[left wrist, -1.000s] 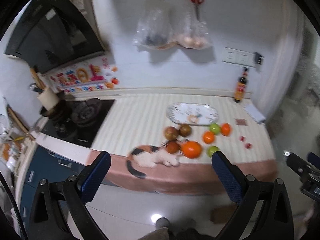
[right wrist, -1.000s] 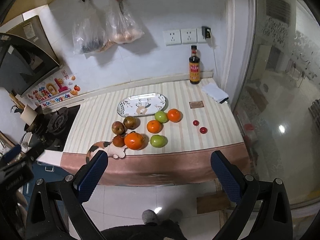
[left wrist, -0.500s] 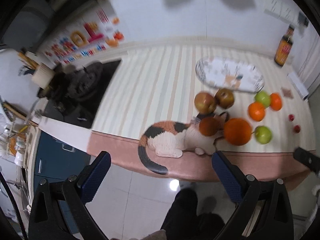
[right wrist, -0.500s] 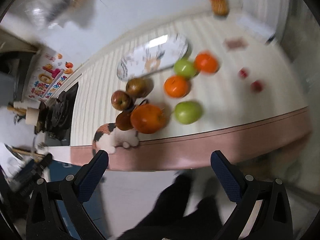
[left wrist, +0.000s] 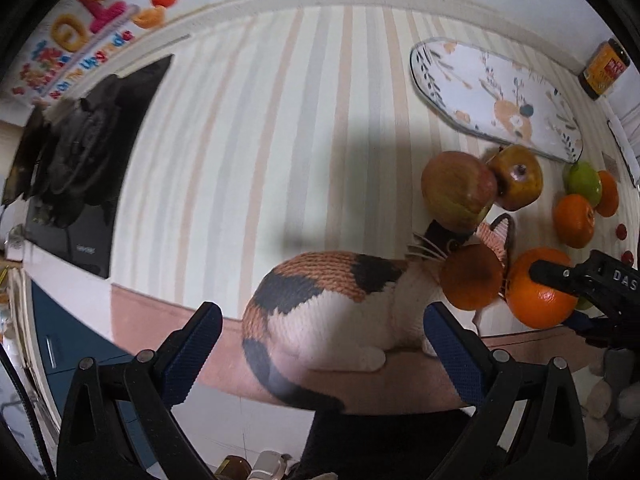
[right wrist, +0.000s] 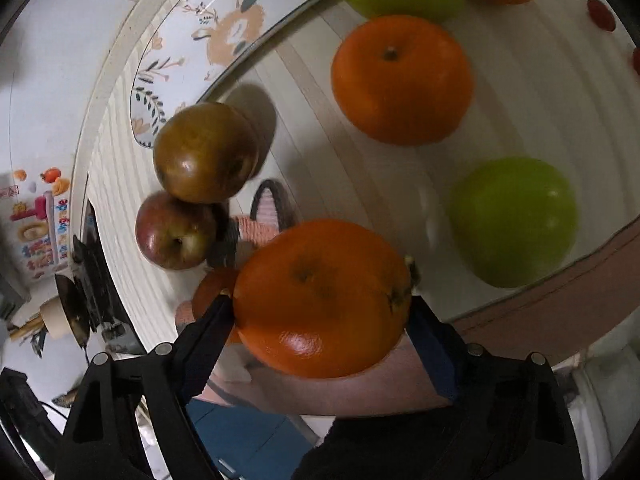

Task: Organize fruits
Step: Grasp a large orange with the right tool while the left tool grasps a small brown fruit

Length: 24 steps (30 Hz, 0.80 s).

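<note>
Large orange [right wrist: 322, 298] at counter edge, apples [right wrist: 206, 152] behind

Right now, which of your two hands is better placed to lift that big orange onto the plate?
Right. The right gripper already has the big orange between its closing jaws; the left gripper hangs open over the knitted cat, beside the fruit.

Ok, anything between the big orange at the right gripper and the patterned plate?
Yes: the brown apple, with the red apple beside it, lies before the plate. The right gripper has just been closing on the big orange.
</note>
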Motion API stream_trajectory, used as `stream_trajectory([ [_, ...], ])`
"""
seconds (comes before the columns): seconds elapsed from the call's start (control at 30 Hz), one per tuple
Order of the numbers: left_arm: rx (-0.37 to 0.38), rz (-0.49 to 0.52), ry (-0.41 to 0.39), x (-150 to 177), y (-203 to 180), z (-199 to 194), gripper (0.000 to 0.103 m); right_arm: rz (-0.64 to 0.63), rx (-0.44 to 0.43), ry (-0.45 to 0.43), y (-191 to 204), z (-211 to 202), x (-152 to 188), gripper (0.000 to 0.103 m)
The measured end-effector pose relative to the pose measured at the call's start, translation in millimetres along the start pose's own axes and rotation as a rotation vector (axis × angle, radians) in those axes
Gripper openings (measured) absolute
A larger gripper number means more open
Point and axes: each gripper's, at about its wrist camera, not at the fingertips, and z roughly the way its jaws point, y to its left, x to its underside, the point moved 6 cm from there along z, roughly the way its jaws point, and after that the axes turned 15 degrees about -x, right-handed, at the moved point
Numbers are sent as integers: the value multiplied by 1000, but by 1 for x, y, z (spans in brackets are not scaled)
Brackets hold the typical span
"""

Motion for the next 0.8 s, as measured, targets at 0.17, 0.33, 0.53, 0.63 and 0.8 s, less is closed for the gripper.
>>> stream_trajectory([
  [0.17, 75, 54, 35, -8, -22, 13, 103, -31, 78, 4, 3, -9, 1, 87],
  [0.33, 165, 145, 50, -9, -68, 15, 103, -63, 121, 12, 5, -14, 0, 87],
  [0.53, 193, 236, 60, -10, -113, 21, 90, -79, 107, 34, 12, -12, 5, 87],
  [0.63, 198, 259, 69, -12, -125, 27, 73, -77, 95, 51, 11, -12, 6, 87],
  [0.8, 206, 276, 49, -15, -139, 26, 53, -79, 85, 73, 16, -4, 11, 87],
])
